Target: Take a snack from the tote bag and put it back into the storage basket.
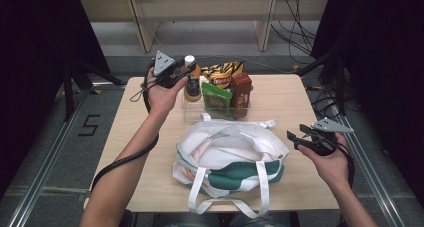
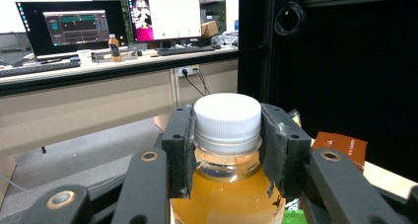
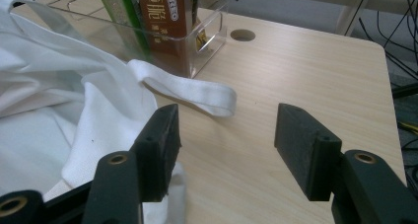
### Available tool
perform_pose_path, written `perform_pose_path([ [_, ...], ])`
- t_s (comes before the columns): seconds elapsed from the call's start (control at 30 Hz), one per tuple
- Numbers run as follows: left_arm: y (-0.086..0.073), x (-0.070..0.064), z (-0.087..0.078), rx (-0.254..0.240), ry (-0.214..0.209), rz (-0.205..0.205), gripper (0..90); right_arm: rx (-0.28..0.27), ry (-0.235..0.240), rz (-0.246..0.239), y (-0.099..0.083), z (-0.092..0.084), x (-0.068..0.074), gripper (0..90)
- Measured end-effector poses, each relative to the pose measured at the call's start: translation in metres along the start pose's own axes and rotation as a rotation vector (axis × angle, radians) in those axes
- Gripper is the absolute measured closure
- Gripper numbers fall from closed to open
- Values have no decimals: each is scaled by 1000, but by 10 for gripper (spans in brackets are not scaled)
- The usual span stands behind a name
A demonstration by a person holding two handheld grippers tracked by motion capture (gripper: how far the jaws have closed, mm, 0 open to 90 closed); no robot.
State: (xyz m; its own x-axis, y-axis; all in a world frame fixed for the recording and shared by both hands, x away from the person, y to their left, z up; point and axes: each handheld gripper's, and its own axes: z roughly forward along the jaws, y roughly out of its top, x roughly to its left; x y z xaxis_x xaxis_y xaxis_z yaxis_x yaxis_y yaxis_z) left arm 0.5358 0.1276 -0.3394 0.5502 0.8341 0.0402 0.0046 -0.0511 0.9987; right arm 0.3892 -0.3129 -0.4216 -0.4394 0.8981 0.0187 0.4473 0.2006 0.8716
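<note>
- We see a pale wooden table (image 1: 290, 102) standing on a grey floor with metal rails at either side; beyond its far edge stands a light wooden desk frame, and black curtains close the room at left and right.
- In the left gripper view we look past the table to a long desk carrying two lit monitors (image 2: 162, 18), keyboards and a small bottle.
- On the table, at about 12 o'clock from its centre, sits a clear plastic bin (image 1: 192, 112) holding a green packet (image 1: 216, 98), a brown carton (image 1: 241, 92) and a striped snack bag (image 1: 222, 72).
- At 6 o'clock from the bin lies a white and green tote bag (image 1: 230, 162), its mouth gaping and its straps spilling toward the near edge.
- The left gripper (image 2: 227, 135) has its jaws closed on the neck of the juice bottle (image 2: 226, 184), just under the white cap; the pads press on both sides.
- The bottle stands upright, long axis vertical, cap at 12 o'clock, at the left end of the bin.
- We cannot tell whether its base rests in the bin; its lower part is cut off in the left gripper view and small in the high view.
- The right gripper (image 3: 226, 140) is wide open with nothing between the jaws, hovering over bare table at 3 o'clock from the bag.
- The carton's print is cut off at the frame edge in the right gripper view.
</note>
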Motion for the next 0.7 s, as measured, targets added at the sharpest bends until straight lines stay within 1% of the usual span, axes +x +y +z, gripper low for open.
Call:
perform_pose_path([
  [0.17, -4, 2, 2, 10, 5, 2, 591, -8, 7, 9, 0, 1, 0, 434],
  [0.23, -5, 2, 3, 13, 7, -3, 590, -7, 6, 9, 0, 0, 0, 434],
  [0.27, -7, 3, 3, 16, 7, -3, 590, 5, -5, 15, 0, -1, 0, 434],
  [0.3, -8, 3, 4, 16, 7, -5, 590, -4, 10, 7, 0, 1, -1, 434],
  [0.33, -9, 4, 4, 21, 9, -5, 590, 1, -6, -5, 0, 0, -1, 434],
  [0.37, -10, 4, 4, 22, 9, -7, 590, 5, -7, 16, 0, -1, 1, 434],
  [0.4, -10, 5, 4, 24, 9, -4, 590, 1, -7, 4, -1, 0, 0, 434],
  [0.43, -11, 5, 4, 28, 11, -5, 590, -4, -8, 3, 0, 0, 0, 434],
  [0.47, -12, 6, 5, 28, 13, -16, 591, -6, -4, -10, 0, 0, -1, 434],
  [0.53, -13, 7, 6, 32, 14, -11, 590, 4, -1, 3, 0, 0, 0, 434],
  [0.57, -14, 7, 6, 34, 15, -11, 590, 12, -6, 22, 0, -1, 2, 434],
  [0.6, -15, 7, 6, 37, 15, -12, 590, 7, 0, 23, 0, -1, 2, 434],
  [0.63, -16, 7, 7, 40, 15, -14, 590, 2, -2, -3, 0, 0, 0, 434],
  [0.67, -16, 7, 7, 41, 16, -14, 590, 4, 5, 1, 0, 0, 1, 434],
  [0.7, -17, 8, 7, 43, 17, -14, 590, 4, -2, 3, -1, 0, 1, 434],
])
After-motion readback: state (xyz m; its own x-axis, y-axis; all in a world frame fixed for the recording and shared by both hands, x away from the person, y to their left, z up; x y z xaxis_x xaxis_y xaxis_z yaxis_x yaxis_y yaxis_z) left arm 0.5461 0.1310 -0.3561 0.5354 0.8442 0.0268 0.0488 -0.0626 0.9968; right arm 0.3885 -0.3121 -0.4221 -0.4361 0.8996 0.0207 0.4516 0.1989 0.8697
